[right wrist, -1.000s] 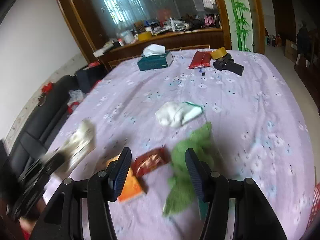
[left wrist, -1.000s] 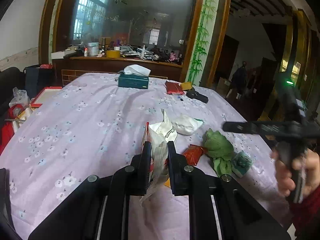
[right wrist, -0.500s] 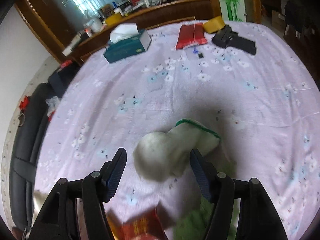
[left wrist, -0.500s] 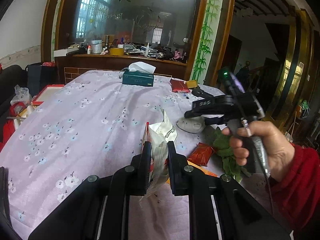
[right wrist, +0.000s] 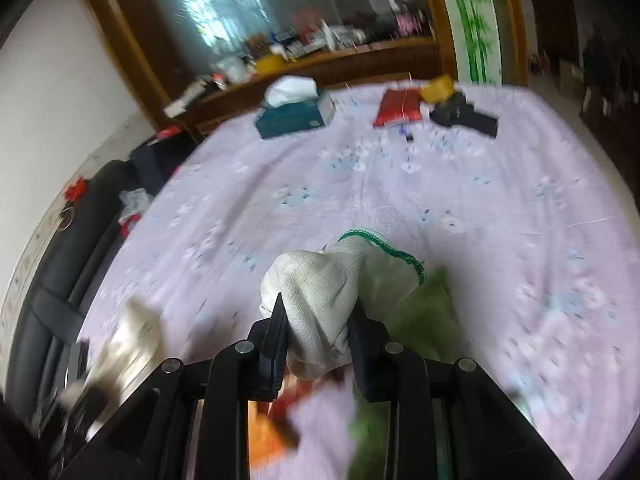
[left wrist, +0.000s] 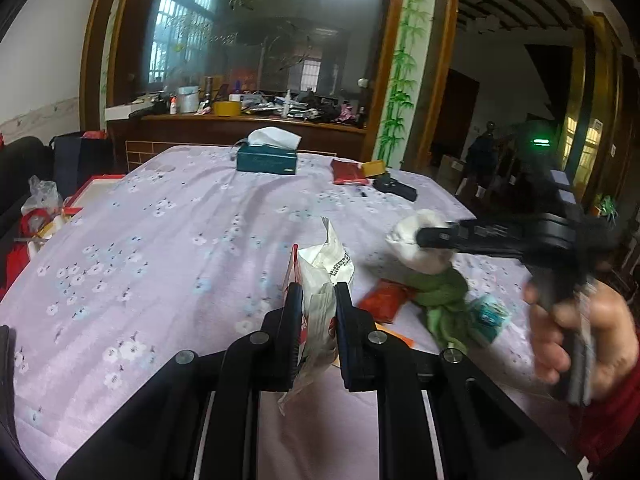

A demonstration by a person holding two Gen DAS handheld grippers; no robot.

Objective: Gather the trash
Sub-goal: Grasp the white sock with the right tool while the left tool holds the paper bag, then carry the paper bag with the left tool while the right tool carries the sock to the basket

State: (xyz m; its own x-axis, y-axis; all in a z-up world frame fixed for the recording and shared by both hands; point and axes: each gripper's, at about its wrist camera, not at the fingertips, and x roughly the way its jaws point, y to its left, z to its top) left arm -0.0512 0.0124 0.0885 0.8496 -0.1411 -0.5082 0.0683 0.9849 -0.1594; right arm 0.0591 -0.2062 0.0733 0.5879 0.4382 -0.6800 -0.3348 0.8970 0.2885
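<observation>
Left wrist view, left tongs [left wrist: 318, 312] gripping white wrapper [left wrist: 326, 276], print unreadable

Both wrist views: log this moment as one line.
left gripper: shut on white wrapper | right gripper: shut on white cloth glove | tablecloth: wrappers remain

The left wrist view looks forward along the left gripper [left wrist: 318, 300], low over the near edge of the purple floral tablecloth [left wrist: 168, 240], facing the far mirror [left wrist: 256, 36] at upper centre; the gripper's black frame fills the lower part of the frame; the right gripper [left wrist: 420, 236] enters from the right edge. The right wrist view sits higher and tilts down more steeply over the cloth [right wrist: 500, 200], its own gripper [right wrist: 320, 316] at bottom centre, very close to the table. Both share the teal tissue box [left wrist: 266, 160] [right wrist: 294, 116], the red packet [left wrist: 349, 171] [right wrist: 398, 108] and the white mesh cloth [left wrist: 420, 246] [right wrist: 332, 292].
</observation>
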